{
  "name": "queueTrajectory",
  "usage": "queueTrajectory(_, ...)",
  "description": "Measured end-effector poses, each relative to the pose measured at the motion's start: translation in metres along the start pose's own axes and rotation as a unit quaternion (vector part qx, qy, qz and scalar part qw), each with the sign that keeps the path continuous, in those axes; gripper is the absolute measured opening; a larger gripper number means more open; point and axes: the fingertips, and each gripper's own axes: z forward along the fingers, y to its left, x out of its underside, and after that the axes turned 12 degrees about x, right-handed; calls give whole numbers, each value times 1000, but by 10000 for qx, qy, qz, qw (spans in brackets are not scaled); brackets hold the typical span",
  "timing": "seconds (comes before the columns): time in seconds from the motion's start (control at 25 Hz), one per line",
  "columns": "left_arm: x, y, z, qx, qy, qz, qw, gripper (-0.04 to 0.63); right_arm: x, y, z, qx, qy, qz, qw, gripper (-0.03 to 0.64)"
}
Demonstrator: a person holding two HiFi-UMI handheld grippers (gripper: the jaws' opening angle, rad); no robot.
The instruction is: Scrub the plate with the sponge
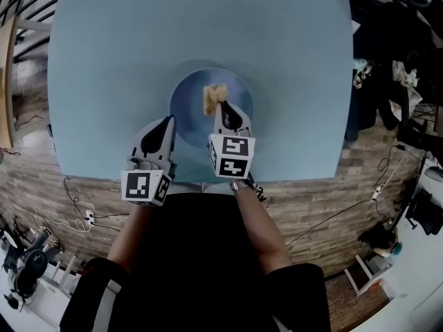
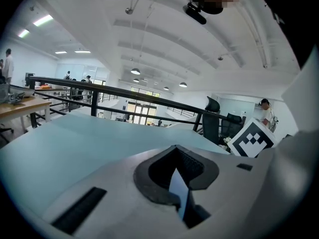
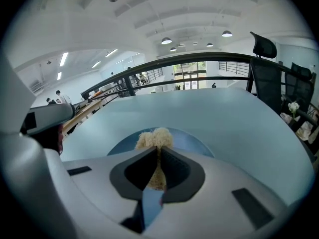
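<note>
A round blue plate [image 1: 190, 102] lies on the light blue table [image 1: 104, 61] in front of me. My right gripper [image 1: 220, 109] is over the plate's middle, shut on a pale yellow fibrous sponge [image 1: 214, 98] that sticks out past its tips. The right gripper view has the sponge [image 3: 155, 138] pinched at the tips of that gripper [image 3: 158, 149], with the plate [image 3: 194, 143] behind it. My left gripper [image 1: 169, 122] has its tip at the plate's left rim. In its own view the left gripper [image 2: 177, 149] is shut with nothing showing between the jaws, and the plate is hidden.
The table's near edge [image 1: 201, 180] runs just under both grippers, with brick-patterned floor and cables [image 1: 332, 216] below. A black railing [image 3: 199, 59] borders the far side. An office chair [image 3: 266, 78] stands at the right, and dark equipment [image 1: 398, 81] sits right of the table.
</note>
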Motion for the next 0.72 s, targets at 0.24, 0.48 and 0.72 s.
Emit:
queueTrajectory(0.24, 1, 5, -8, -141, 1, -21, 9999, 2, 7, 47, -3, -528, 81, -234, 9983, 28)
queueTrajectory(0.48, 2, 11, -16, -308, -38, -72, 9995, 2, 16, 81, -3, -907, 214, -461, 9946, 26)
queueTrajectory(0.72, 6, 15, -26, -461, -26, -118, 9989, 2, 26, 100, 2, -1125, 347, -626, 9911, 26)
